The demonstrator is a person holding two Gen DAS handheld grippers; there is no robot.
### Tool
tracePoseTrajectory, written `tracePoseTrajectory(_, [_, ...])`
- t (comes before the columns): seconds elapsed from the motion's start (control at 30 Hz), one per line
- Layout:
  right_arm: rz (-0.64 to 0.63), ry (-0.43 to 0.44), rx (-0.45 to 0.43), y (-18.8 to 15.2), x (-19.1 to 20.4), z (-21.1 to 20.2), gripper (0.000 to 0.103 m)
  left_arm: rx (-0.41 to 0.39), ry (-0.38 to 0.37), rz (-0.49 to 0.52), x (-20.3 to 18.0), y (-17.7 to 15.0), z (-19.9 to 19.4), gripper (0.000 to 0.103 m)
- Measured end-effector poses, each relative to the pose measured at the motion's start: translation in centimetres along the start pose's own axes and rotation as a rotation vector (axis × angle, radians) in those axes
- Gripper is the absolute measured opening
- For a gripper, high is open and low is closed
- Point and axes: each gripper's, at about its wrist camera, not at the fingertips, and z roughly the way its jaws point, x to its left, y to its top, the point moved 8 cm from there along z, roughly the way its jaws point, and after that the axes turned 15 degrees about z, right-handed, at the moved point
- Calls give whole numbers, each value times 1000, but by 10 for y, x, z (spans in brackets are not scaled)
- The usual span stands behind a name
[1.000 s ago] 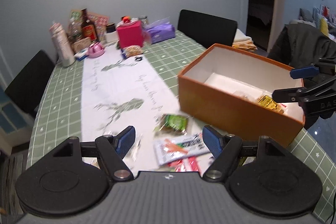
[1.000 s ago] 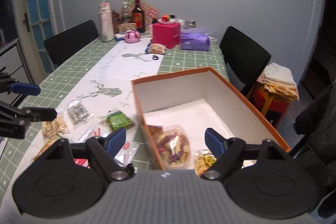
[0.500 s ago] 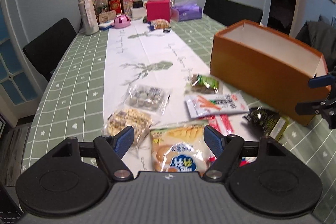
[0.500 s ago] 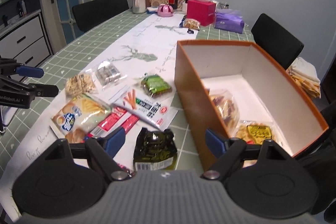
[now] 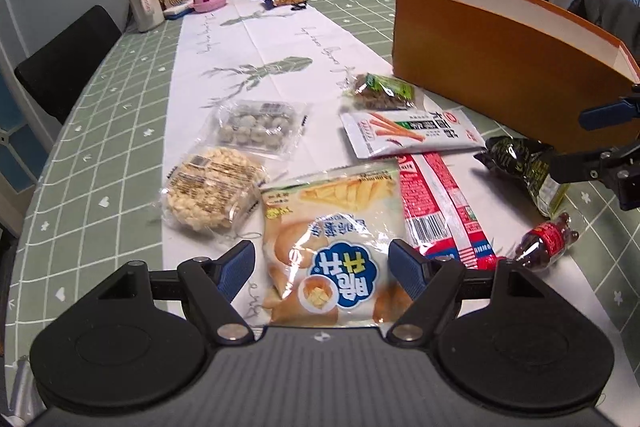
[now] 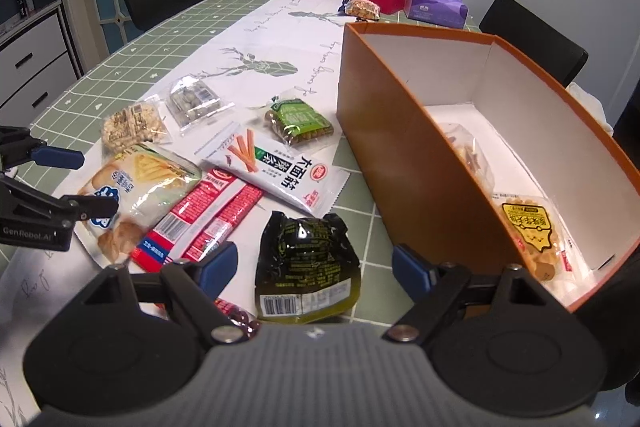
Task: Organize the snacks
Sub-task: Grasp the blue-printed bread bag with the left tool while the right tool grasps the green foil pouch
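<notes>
My left gripper [image 5: 322, 269] hangs with jaws wide over a blue-and-yellow crisp bag [image 5: 332, 247] on the white runner [image 5: 248, 39]. Just right of the bag lies a red sausage pack [image 5: 436, 203]; beyond it, a carrot-print packet [image 5: 408, 133]. My right gripper [image 5: 592, 143] enters at the edge, before the orange box [image 5: 500, 55].

Nine snack packets [image 6: 307, 259] lie on the table, two more inside one orange box [image 6: 404, 163] (open-topped).

"GenRobot.AI" on left gripper [image 6: 60, 183] (white print).
</notes>
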Motion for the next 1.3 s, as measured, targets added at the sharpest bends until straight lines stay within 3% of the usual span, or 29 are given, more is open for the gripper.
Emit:
tracePoseTrajectory(0.07, [6, -5, -2, -1, -1, 5, 82, 1, 9, 3, 0, -1, 2, 95])
tracePoseTrajectory(0.37, [33, -12, 21, -7, -4, 34, 82, -32, -51, -89, 4, 7, 3, 95])
tracePoseTrajectory(0.77, [25, -30, 47, -11, -1, 58, 82, 17, -50, -85, -2, 2, 19, 99])
tracePoseTrajectory(0.9, [47, -19, 71, -12, -1, 66, 73, 27, -48, -76, -1, -1, 24, 102])
tracePoseTrajectory(1.1, [44, -9, 58, -9, 1, 68, 68, 40, -104, -155, 2, -8, 31, 103])
tracePoseTrajectory(1.3, [42, -5, 56, -9, 2, 67, 66, 43, -84, -129, -2, -8, 31, 103])
